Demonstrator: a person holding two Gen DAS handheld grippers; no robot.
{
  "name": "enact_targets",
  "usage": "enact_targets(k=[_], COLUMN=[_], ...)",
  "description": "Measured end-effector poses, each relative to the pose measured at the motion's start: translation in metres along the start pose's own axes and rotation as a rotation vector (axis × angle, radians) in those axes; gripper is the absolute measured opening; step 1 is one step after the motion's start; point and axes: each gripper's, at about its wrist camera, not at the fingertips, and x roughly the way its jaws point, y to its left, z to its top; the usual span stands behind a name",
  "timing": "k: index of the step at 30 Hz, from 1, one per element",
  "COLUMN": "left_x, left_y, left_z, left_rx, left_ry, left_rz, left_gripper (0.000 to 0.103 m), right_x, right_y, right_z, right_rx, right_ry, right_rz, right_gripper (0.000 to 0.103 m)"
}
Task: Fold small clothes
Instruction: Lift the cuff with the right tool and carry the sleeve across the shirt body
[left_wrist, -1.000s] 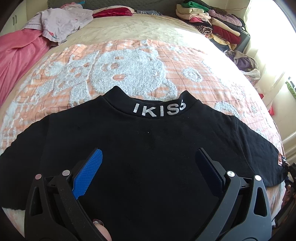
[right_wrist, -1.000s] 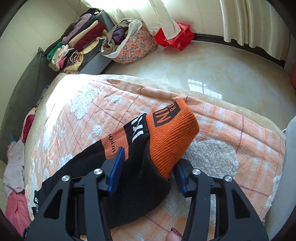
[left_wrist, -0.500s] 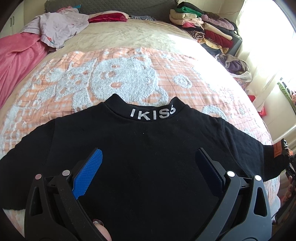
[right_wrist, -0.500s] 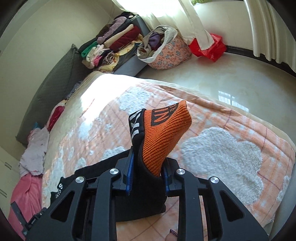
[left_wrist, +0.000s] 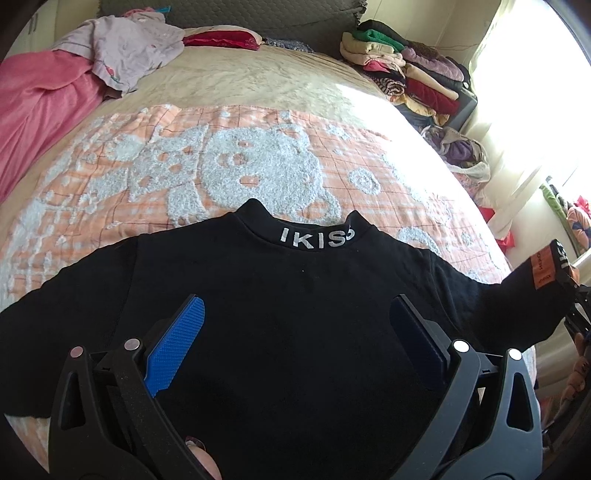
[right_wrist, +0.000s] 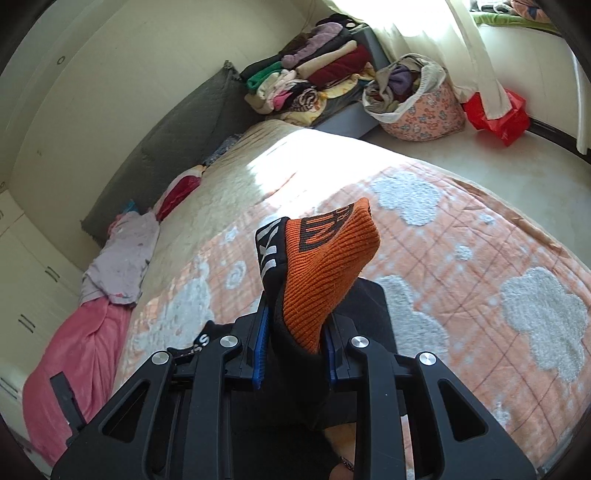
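While a black long-sleeved top with a white-lettered collar lies spread flat, collar away from the camera, on an orange-and-white plaid quilt with raised fleecy animal shapes, the right gripper has just closed its blue-padded jaws on the garment's ribbed orange cuff and holds that sleeve end raised clear of the bedding. The cuff stands up between the pads, pinched firmly, with black sleeve fabric trailing down behind it.

Over the body of the top, the left gripper hangs with its jaws spread wide and nothing between them; its blue pads hover above the chest area without pressing the cloth, as far as the view shows.

Folding appears to be at its very start. The torso is smoothed out and both shoulders lie open; the near sleeve on the left side remains extended, and no crease or fold is visible anywhere on the garment. Judging by the lifted cuff, the first sleeve is about to be brought across the chest; the other sleeve, and the folding of the body itself, would then remain.

Beyond the bed, a stack of folded clothes in mixed colours sits by the window, beside a floral fabric basket stuffed with more garments. Crumpled pink and lilac laundry waits near the headboard.
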Motion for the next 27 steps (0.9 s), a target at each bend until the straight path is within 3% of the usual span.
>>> enact_targets(k=[5,14,20,27], left_x=[-0.008,-0.019,-0.024,-0.025], left_y=[0.016,0.057,0.084,0.108], left_z=[-0.001,-0.006,-0.009,-0.016], left_rx=[-0.031,-0.106,-0.162,-0.217], left_ry=[0.006,0.023,0.028,0.040], left_rz=[-0.045,-0.093,-0.124,-0.147], left_gripper=[0.094,0.094,0.094,0.094], right_x=[0.010,0.050,0.081,0.103], right_y=[0.054,0.139,0.165,0.183], right_z=[-0.010,-0.061,-0.092,-0.122], right_rx=[-0.086,-0.215,-0.275,-0.317], right_ry=[0.036,0.139,0.205,0.268], right_rz=[0.061,0.164,0.176,0.185], right_gripper=[0.022,0.022,0.023,0.033])
